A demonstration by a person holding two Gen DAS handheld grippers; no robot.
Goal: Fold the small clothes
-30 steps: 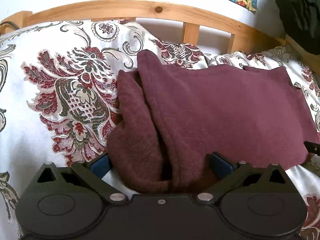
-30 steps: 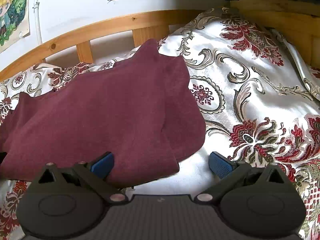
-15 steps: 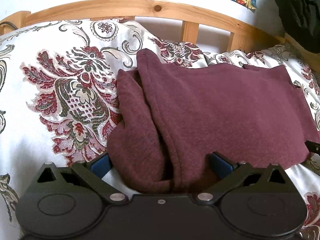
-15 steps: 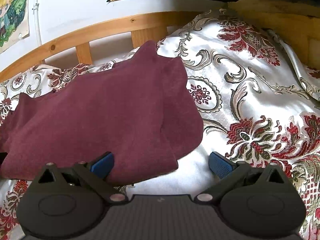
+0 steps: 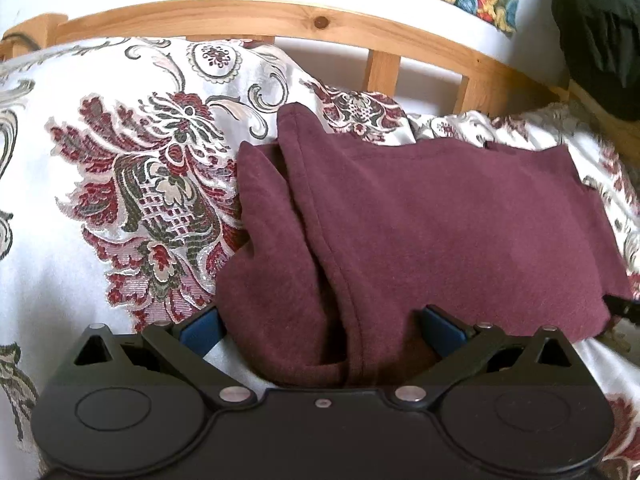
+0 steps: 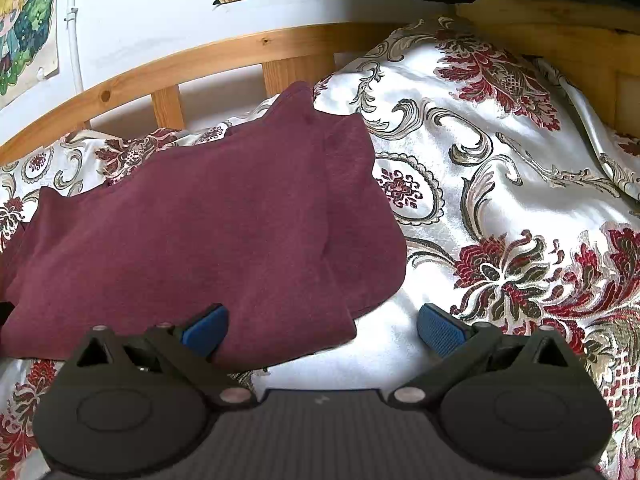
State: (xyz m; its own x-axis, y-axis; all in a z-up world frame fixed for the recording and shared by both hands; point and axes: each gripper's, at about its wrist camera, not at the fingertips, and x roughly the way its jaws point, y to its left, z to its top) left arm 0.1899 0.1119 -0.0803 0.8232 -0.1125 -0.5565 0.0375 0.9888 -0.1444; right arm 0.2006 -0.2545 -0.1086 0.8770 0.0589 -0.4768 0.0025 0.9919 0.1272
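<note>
A maroon fleece garment (image 5: 420, 232) lies folded on the floral bedspread (image 5: 120, 184). My left gripper (image 5: 320, 326) is open, its blue pads either side of the garment's near left corner, where a folded sleeve bunches. In the right wrist view the same garment (image 6: 208, 224) lies left of centre. My right gripper (image 6: 322, 326) is open over the garment's near right corner; its left pad (image 6: 206, 328) sits by the cloth edge and its right pad (image 6: 438, 330) is over bare bedspread (image 6: 500, 208).
A wooden bed rail (image 5: 280, 16) runs along the back, in front of a white wall. A dark garment (image 5: 596, 36) hangs at the upper right. Posters (image 6: 24, 28) hang on the wall. A wooden side panel (image 6: 560, 36) bounds the right.
Both grippers have edged slightly back and up from the garment. The jaws stay open and the garment has not moved.
</note>
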